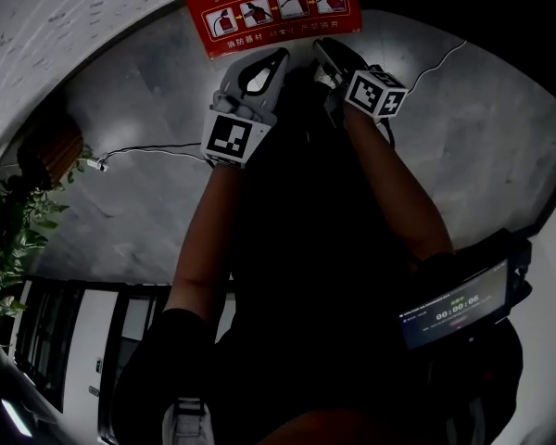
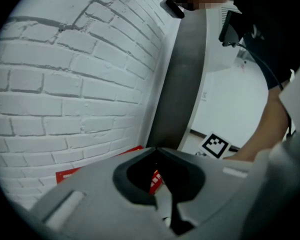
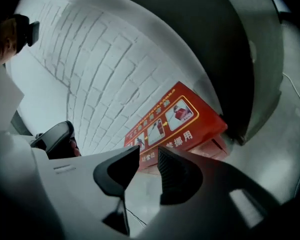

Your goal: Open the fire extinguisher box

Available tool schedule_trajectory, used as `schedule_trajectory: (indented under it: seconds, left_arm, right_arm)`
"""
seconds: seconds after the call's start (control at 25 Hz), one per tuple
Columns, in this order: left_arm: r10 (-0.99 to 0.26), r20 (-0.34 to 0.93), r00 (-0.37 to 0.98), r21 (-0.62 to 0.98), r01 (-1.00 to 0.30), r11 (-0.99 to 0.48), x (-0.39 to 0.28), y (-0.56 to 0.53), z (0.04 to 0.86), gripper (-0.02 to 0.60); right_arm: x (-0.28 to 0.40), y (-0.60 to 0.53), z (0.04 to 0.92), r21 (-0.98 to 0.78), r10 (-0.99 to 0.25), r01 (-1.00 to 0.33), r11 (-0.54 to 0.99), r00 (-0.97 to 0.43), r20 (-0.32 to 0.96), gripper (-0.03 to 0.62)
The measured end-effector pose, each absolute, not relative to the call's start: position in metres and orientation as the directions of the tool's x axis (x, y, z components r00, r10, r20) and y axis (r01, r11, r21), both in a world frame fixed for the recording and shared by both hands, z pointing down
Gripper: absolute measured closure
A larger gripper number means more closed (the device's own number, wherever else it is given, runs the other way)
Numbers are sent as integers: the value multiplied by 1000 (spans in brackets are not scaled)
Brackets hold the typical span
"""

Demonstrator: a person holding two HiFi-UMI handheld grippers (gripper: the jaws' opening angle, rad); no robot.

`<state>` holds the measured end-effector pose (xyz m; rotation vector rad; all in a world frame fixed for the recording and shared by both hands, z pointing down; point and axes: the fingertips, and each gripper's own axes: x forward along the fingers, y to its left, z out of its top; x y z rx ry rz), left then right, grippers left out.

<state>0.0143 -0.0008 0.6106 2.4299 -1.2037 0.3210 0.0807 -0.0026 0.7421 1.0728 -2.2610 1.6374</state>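
At 9 o'clock, plant (image 1: 9,239): green leaves at the head view's left edge, well apart from both grippers.
Cable (image 1: 144,148): a thin line across the grey floor at about 10 o'clock.
Left gripper (image 1: 280,56): jaws closed tip to tip with nothing between them. It points toward 12 o'clock, near the box; I cannot tell whether it touches.
Fire extinguisher box (image 1: 273,7): red, at 12 o'clock at the foot of the white brick wall (image 1: 65,17). Its printed instruction panel faces the camera, it looks shut, and no latch or handle can be made out.
Right gripper (image 1: 326,52): jaws parted and empty. In its own view the box lies ahead at about 1 o'clock, apart from the tips.
Screen device (image 1: 454,309): dark, lit display, at 4 o'clock by the person's right arm.
Step in hand: judged as the approach, with both grippers lowered toward the box and opening not yet begun.
Next move: likely needs the parted right jaws set over the door's free edge or handle, closed firmly, then a pull along the hinge's swing. The closed left gripper could brace the box body.
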Motion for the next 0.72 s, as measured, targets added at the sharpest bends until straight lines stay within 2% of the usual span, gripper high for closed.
schedule_trajectory:
  seconds: [0.24,0.72]
  left_arm:
    - [-679,398,617,246,-784,-569,23,-7,612,580]
    - [-653,393,648,289,-761,-581,32,-15,611,580]
  right_arm:
    - [80,2,771,-811,-457,-584,-10,-719,524,462]
    - [82,-4,787,-871,-492,-455,-187,-724,484,456]
